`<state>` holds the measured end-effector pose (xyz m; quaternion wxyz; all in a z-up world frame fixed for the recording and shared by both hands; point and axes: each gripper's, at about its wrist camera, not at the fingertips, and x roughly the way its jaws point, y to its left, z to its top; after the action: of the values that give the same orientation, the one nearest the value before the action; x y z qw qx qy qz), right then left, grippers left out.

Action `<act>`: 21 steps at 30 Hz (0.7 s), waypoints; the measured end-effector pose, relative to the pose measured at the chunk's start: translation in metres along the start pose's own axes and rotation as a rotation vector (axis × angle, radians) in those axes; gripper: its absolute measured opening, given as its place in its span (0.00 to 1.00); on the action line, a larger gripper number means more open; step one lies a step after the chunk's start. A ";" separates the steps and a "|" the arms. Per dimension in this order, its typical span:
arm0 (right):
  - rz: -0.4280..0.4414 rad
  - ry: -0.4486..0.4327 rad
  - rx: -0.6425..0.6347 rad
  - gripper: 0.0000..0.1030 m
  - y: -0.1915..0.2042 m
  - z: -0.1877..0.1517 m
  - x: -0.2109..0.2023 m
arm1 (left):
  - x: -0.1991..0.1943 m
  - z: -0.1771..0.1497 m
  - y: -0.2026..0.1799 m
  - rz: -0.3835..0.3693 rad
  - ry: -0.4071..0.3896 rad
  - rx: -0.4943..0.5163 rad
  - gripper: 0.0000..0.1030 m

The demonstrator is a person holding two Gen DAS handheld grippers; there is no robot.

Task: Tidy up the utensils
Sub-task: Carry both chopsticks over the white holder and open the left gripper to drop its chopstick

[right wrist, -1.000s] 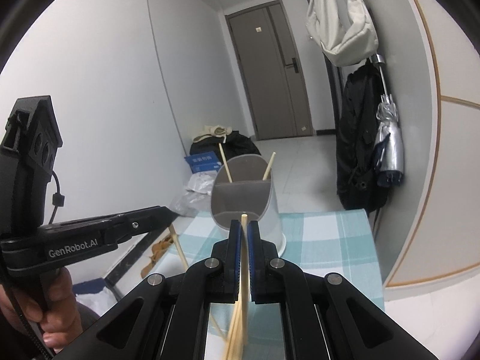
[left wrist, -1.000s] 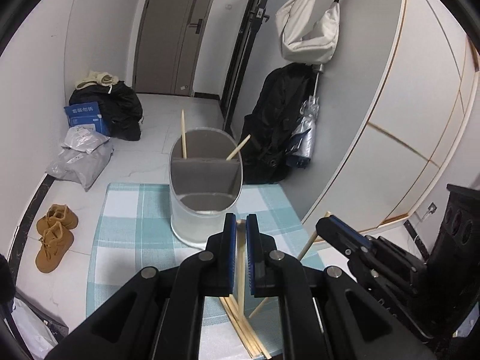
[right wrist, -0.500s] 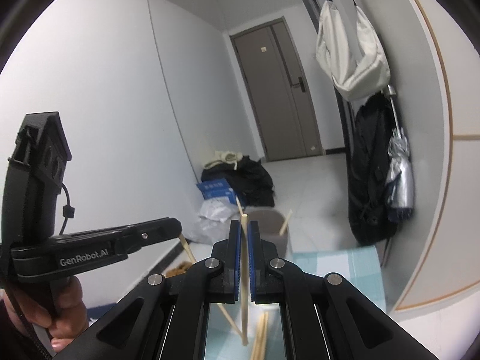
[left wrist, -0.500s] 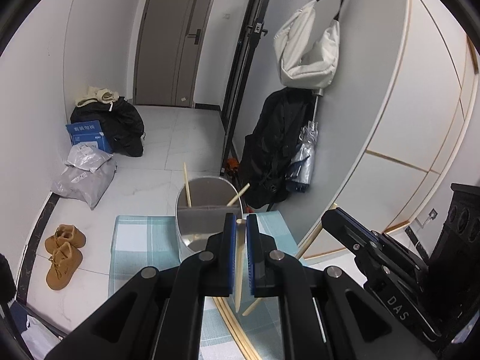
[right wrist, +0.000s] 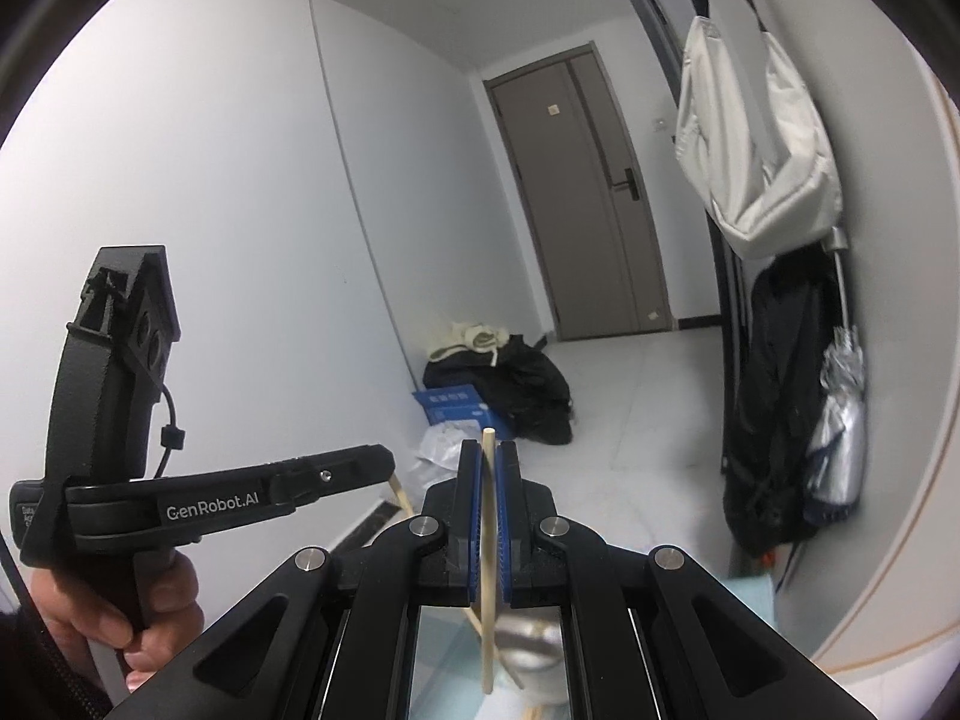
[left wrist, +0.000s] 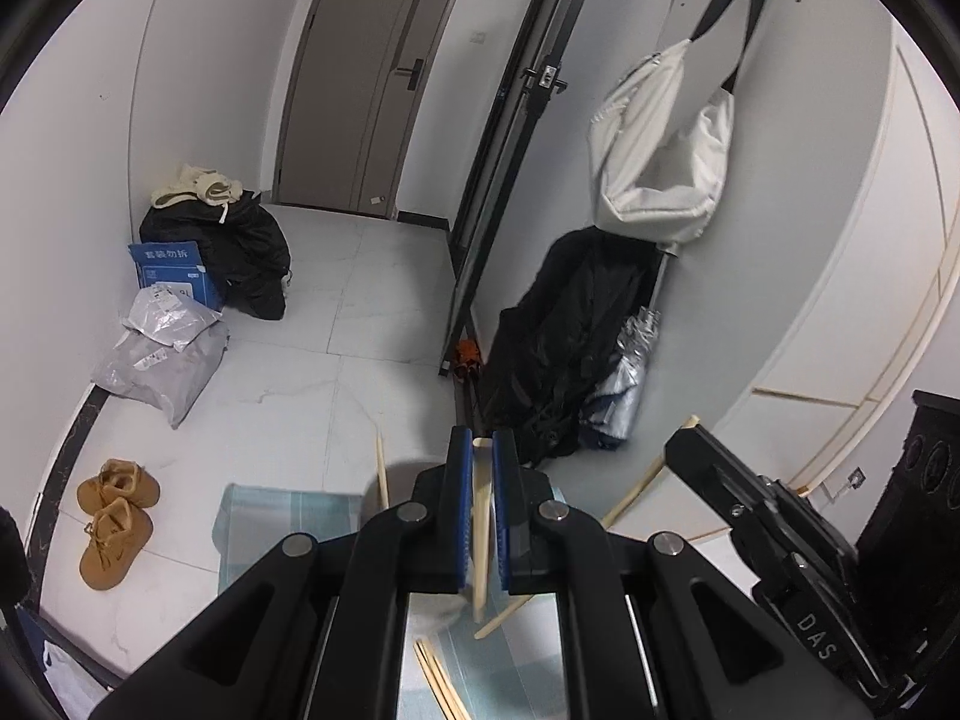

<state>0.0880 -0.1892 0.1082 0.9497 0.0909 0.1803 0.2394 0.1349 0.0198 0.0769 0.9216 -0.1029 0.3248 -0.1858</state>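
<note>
The left tool point(left wrist: 478, 516) is clamped on a single pale chopstick point(left wrist: 479, 528), its blue pads pressed against the stick, which stands nearly upright between them, its top end poking just above the tips at the centre of the frame and its lower end hanging below. The right tool point(right wrist: 489, 525) grips a second chopstick point(right wrist: 489, 558) in the same way, upright in its own view. In the left wrist view that right tool shows at the lower right with its stick slanting down toward the centre.

The step in hand looks like the carry: each stick is lifted clear of the desk point(left wrist: 264, 504), whose checked cloth shows at the lower centre, and neither is yet in the holder point(right wrist: 531, 654). The holder is mostly hidden under the tools (only a pale grey blur of it shows at the bottom centre of the right wrist view). One stick already standing in it point(left wrist: 381, 471) peeks out just left of the left tool. More loose chopsticks point(left wrist: 441, 681) lie on the cloth at the bottom of the left wrist view.

The next move probably calls for bringing each tip over a compartment opening, keeping the stick steep, lowering, then parting the pads. Which compartment cannot be told from here.
</note>
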 end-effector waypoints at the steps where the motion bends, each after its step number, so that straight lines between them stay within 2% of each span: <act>1: -0.001 -0.001 -0.008 0.04 -0.002 0.006 0.006 | 0.005 0.004 0.001 0.005 0.000 0.004 0.02; 13: -0.023 -0.031 -0.019 0.04 -0.033 0.050 0.065 | 0.035 0.049 0.013 0.020 0.003 -0.003 0.02; 21: -0.040 0.012 -0.022 0.04 -0.047 0.043 0.103 | 0.062 0.048 0.019 0.028 0.057 0.045 0.02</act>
<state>0.2086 -0.1840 0.1045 0.9542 0.0755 0.1851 0.2226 0.2158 0.0148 0.0730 0.9167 -0.0723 0.3480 -0.1828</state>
